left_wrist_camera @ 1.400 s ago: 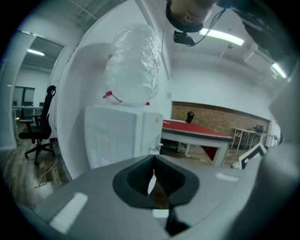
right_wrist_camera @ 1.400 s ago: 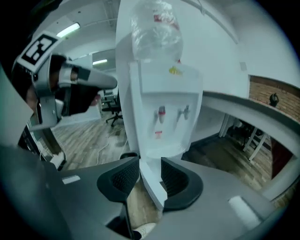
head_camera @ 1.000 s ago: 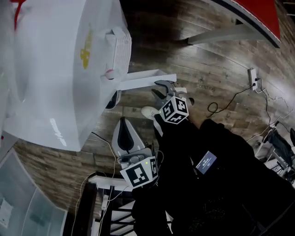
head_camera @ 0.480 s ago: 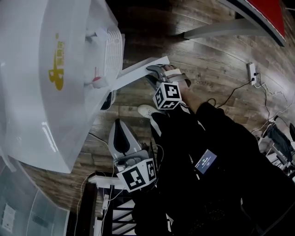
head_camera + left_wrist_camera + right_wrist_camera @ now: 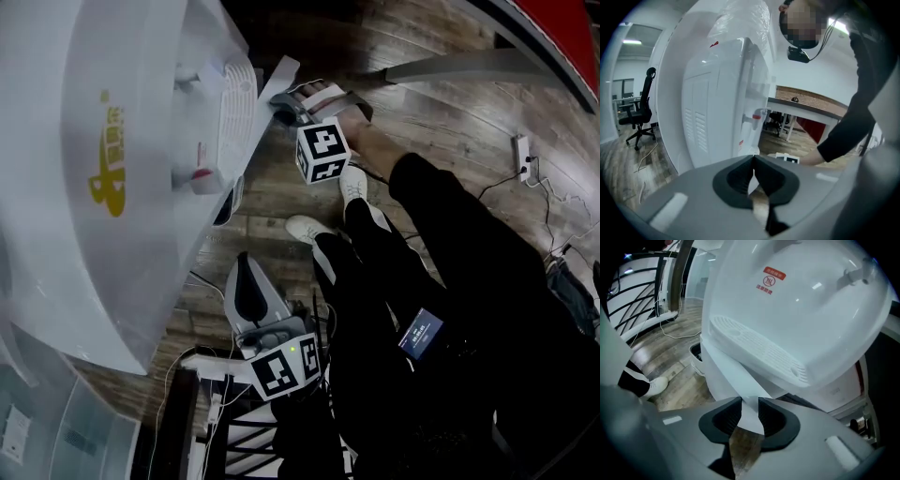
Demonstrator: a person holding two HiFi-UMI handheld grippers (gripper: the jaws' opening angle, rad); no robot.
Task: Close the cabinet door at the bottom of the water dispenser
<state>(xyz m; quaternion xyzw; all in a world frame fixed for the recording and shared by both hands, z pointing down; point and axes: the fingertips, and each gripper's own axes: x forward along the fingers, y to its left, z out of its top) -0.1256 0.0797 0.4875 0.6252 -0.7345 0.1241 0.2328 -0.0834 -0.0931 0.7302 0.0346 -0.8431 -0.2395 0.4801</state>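
The white water dispenser (image 5: 122, 141) fills the left of the head view. Its bottom cabinet door (image 5: 281, 75) stands ajar, swung near the body. My right gripper (image 5: 286, 101) is at the door's free edge. In the right gripper view the white door edge (image 5: 740, 390) lies between the closing jaws and touches both pads, under the drip tray (image 5: 754, 350). My left gripper (image 5: 246, 267) hangs lower in the head view, apart from the dispenser. Its jaws meet at the tips with nothing held, and it faces the dispenser's side (image 5: 717, 108).
The person's white shoes (image 5: 305, 228) stand on the wooden floor close to the dispenser. A small white bin (image 5: 230, 202) sits at its foot. A power strip with cables (image 5: 518, 155) lies at the right. A black railing (image 5: 216, 412) is at the bottom left, an office chair (image 5: 642, 112) behind.
My right gripper has moved up in the head view, toward the dispenser, with the door edge, and has rolled. The door has swung closer to the body. The left gripper has stayed put.
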